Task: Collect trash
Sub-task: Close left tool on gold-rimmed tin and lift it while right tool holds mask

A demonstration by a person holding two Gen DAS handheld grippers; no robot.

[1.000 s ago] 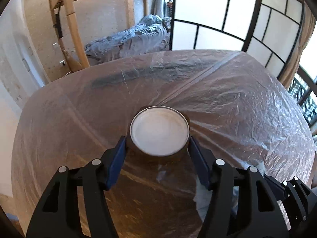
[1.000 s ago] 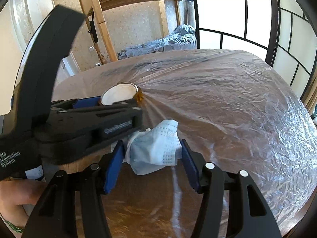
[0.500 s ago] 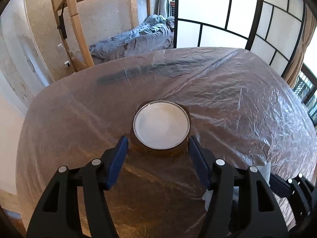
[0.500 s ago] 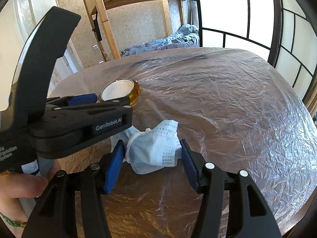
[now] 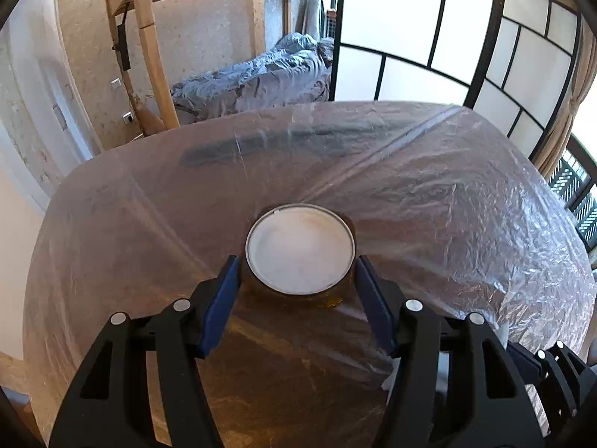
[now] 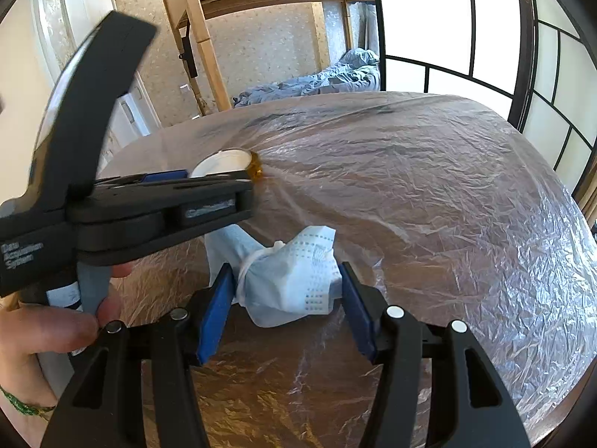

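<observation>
From the left wrist view, we look down on a round table (image 5: 466, 194) wrapped in crinkled clear plastic sheet (image 5: 429, 224). A low amber jar (image 5: 298, 291) sits on it near the middle, closed by a white lid (image 5: 299, 248) with a metal rim, so we cannot see what is inside. Our left gripper (image 5: 298, 280) straddles the jar: the blue pads (image 5: 220, 306) stand on either side of its amber wall, the left one touching or almost touching, the right one just beside it. We cannot tell whether they actually press on it. At the lower right edge, part of our other gripper's black frame shows. Beyond the table are a wooden loft-bed frame (image 5: 149, 48), a grey-blue duvet (image 5: 253, 82) and a black-framed screen (image 5: 447, 37).

From the right wrist view, a crumpled pale-blue face mask (image 6: 294, 280) with white ear loops lies on the plastic near the table's front edge. Our right gripper (image 6: 285, 295) has it between its blue pads (image 6: 214, 310); both pads sit against the mask's sides and seem to clamp it. To the left, our left hand (image 6: 48, 332) holds the other gripper's black body, which hides most of the jar; only the white lid and a sliver of amber show beyond it.
</observation>
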